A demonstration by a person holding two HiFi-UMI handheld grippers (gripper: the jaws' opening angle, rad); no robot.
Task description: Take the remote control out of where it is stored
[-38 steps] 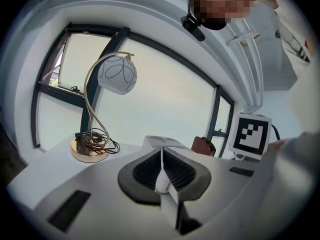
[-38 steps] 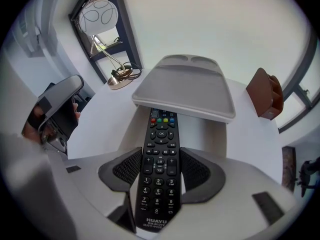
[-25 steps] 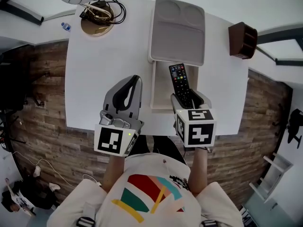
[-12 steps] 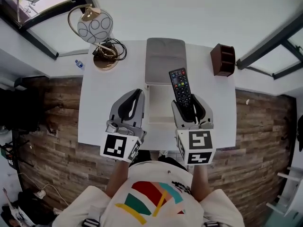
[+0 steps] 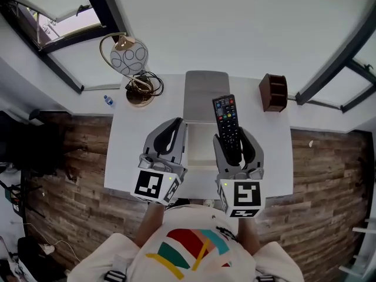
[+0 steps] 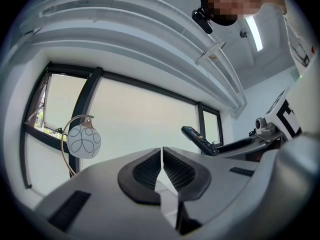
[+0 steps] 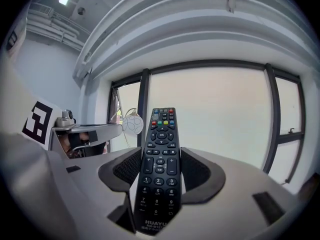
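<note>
Over the near half of the white table (image 5: pixel 126 157), head view: the remote control (image 5: pixel 227 119) is held in the right gripper (image 5: pixel 232 135), button face up, far end pointed away from the person. It is seen above the open storage box (image 5: pixel 198 151), whose grey lid (image 5: pixel 204 93) is folded back to the far side. It is judged clear of the box, though its height above it probably can't be read from this steep angle. The left gripper (image 5: pixel 175 125) is held just left of the box. A lamp (image 5: pixel 132 57) is at far left and a brown organiser (image 5: pixel 274 91) at far right, both well apart from the work.

Left gripper view: the jaws are closed tip to tip with nothing between them. The remote (image 6: pixel 200 140) is seen to the right, and the lamp (image 6: pixel 84 140) at left.

Right gripper view: the jaws stand wide, with the pads (image 7: pixel 125 170) pressed on both long edges of the remote (image 7: pixel 161 134) at the number keys. The brand end is nearest the camera. The grip looks centred, not skewed.

Handling: the remote is judged light, rigid plastic with smooth, somewhat slippery sides. The long body overhangs the jaws, so a pivot is possible if it is swung fast. It is best gripped across the width, nearer the middle than the tail. Squeeze is best kept on the edges, off the keys.
</note>
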